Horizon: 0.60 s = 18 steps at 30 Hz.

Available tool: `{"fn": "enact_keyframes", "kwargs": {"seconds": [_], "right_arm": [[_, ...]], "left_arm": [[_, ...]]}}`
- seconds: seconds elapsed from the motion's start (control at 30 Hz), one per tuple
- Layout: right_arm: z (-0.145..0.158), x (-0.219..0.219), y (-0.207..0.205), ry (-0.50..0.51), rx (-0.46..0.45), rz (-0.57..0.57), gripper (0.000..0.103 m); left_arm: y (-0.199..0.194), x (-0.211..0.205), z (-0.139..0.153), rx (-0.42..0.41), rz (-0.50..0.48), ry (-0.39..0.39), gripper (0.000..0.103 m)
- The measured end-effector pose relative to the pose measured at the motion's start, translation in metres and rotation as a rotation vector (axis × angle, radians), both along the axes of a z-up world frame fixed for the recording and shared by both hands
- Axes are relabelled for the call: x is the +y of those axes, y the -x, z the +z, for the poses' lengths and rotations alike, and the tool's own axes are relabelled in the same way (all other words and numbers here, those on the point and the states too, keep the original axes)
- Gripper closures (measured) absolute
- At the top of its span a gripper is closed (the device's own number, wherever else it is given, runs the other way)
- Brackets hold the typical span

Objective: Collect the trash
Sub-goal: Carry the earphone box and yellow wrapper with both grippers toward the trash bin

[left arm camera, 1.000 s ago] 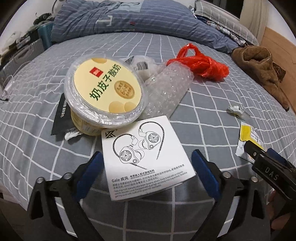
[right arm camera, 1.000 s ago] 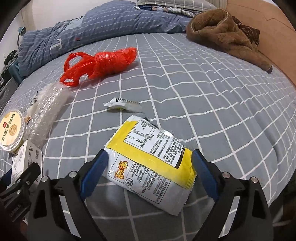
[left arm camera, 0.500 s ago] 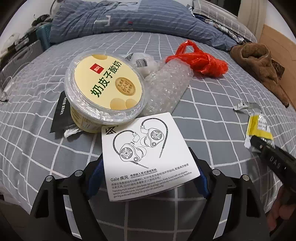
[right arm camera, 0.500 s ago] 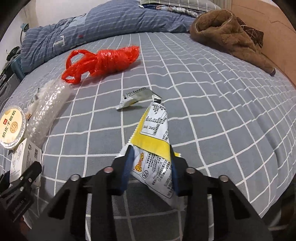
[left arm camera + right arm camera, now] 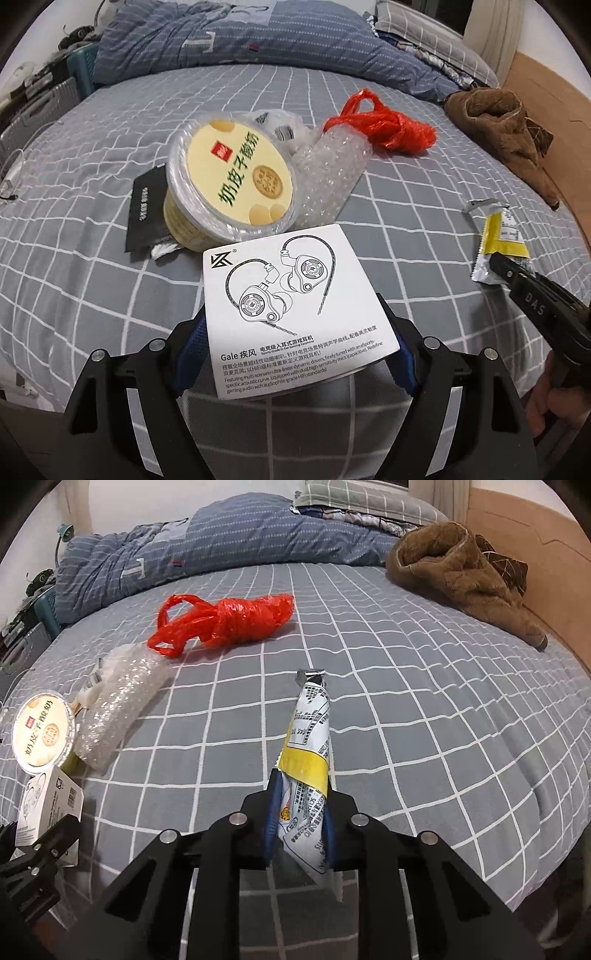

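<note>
My left gripper (image 5: 291, 332) is shut on a white earphone box (image 5: 295, 306), its blue pads against the box's two sides, just above the grey checked bed. The box also shows at the left edge of the right wrist view (image 5: 48, 801). My right gripper (image 5: 301, 812) is shut on a yellow and white snack wrapper (image 5: 308, 731), squeezed narrow and lifted off the sheet; the left wrist view has the wrapper (image 5: 498, 236) at the far right. Behind the box stand a yellow yoghurt tub (image 5: 232, 177), a bubble wrap roll (image 5: 328, 177) and a red plastic bag (image 5: 388, 129).
A black packet (image 5: 144, 210) lies left of the tub. A small white wrapper (image 5: 480, 203) lies beyond the snack wrapper. A brown garment (image 5: 461, 572) sits at the far right by the wooden bed frame, and a blue quilt (image 5: 221, 546) is bunched along the back.
My right gripper went from open around the flat snack wrapper to shut on it and raised it. My left gripper closed onto the earphone box and lifted it slightly.
</note>
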State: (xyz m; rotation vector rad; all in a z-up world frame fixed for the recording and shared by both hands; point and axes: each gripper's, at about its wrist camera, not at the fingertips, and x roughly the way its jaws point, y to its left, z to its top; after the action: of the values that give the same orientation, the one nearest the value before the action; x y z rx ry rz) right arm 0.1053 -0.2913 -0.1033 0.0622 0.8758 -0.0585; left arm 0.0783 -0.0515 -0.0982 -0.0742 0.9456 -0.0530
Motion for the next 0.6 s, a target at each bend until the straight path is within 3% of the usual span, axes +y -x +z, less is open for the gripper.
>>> {"fn": "enact_keyframes", "kwargs": {"seconds": [0.6], "right_arm": [[0.028, 0.009, 0.044, -0.066, -0.070, 0.079, 0.086]], "left_arm": [[0.040, 0.017, 0.030, -0.059, -0.058, 0.044, 0.024]]}}
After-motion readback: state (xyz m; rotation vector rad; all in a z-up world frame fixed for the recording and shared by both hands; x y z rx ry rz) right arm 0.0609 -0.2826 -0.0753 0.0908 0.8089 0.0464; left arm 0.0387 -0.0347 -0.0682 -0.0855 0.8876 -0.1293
